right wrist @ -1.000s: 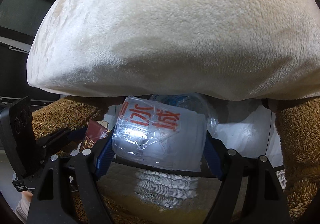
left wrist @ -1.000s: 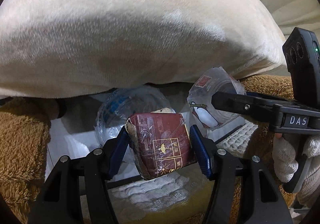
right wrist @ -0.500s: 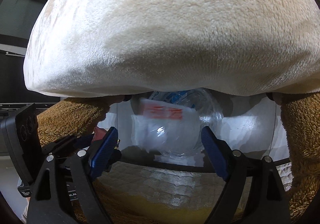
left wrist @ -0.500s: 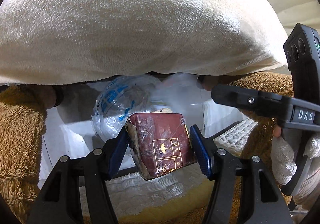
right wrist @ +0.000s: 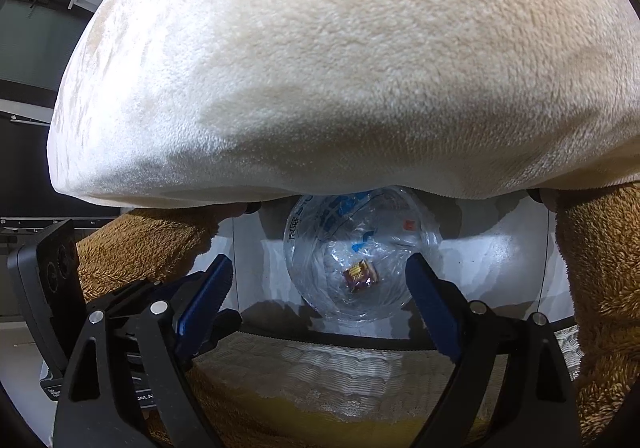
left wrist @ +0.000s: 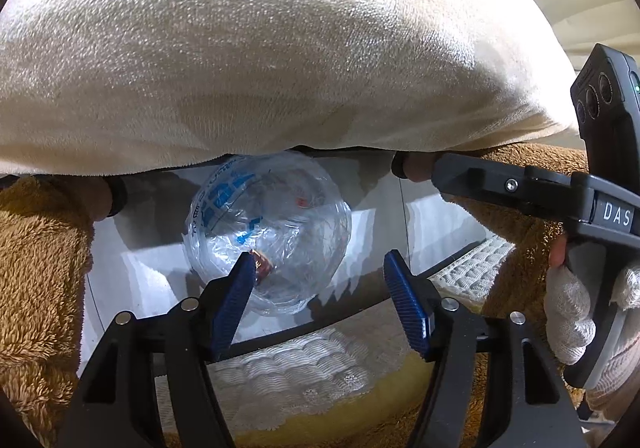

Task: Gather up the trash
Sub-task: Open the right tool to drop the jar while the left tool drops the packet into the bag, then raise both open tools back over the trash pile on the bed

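A clear bag with blue print (left wrist: 268,224) (right wrist: 360,244) stands open below both grippers. A small dark red packet (right wrist: 360,275) lies at its bottom; in the left wrist view only its edge (left wrist: 262,267) peeks out beside my left finger. A red-printed scrap of clear plastic (right wrist: 408,224) shows against the bag's wall. My left gripper (left wrist: 320,280) hangs over the bag with its jaws opening and nothing between them. My right gripper (right wrist: 318,280) is open and empty above the same bag; one of its fingers (left wrist: 480,180) reaches in from the right.
A large cream plush bulk (left wrist: 280,48) (right wrist: 340,68) fills the upper half of both views. Brown fleece sleeves (left wrist: 36,268) (right wrist: 600,288) flank the bag. A white-gloved hand (left wrist: 572,312) holds the right gripper. A white quilted edge over yellow (left wrist: 300,376) lies below the fingers.
The right gripper let go of a clear red-printed bag, which dropped into the open bag. Then the left jaws spread and the dark red packet fell in too.
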The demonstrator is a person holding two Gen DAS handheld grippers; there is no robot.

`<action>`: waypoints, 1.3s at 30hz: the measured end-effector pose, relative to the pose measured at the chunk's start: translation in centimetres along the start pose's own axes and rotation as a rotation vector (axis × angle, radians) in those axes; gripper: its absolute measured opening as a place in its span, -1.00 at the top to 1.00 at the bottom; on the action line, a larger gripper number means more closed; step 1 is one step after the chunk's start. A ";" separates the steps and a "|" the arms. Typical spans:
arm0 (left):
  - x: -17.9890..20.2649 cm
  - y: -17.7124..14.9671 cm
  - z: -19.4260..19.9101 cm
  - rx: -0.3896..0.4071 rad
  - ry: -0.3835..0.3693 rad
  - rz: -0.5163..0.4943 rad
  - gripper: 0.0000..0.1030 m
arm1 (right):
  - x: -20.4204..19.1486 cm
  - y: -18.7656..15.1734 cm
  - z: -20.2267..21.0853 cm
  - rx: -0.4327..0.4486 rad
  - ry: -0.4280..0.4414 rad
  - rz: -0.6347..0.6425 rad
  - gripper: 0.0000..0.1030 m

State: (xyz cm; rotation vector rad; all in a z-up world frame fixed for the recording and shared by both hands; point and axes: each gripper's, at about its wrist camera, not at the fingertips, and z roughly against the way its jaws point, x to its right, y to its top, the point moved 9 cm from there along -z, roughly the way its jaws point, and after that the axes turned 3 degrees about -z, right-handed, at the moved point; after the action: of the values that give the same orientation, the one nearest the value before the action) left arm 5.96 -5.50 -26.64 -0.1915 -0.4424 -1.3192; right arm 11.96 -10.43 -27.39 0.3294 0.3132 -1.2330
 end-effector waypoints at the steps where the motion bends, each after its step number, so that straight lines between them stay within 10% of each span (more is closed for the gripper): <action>1: -0.1 0.1 -0.1 0.002 0.002 -0.001 -0.27 | 0.0 0.0 0.0 0.002 0.000 0.000 -0.69; 16: 0.7 1.8 3.1 0.153 0.008 -0.073 -0.27 | -0.3 0.4 2.7 0.112 0.038 0.062 -0.69; 39: 3.9 4.7 13.4 0.571 0.019 -0.217 -0.27 | -2.2 2.1 14.0 0.576 0.018 0.297 -0.69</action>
State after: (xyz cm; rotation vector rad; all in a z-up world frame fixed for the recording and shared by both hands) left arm 8.42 -2.71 -12.41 0.3534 -0.8203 -1.3498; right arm 14.10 -13.60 -13.63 0.8516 -0.0845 -1.0065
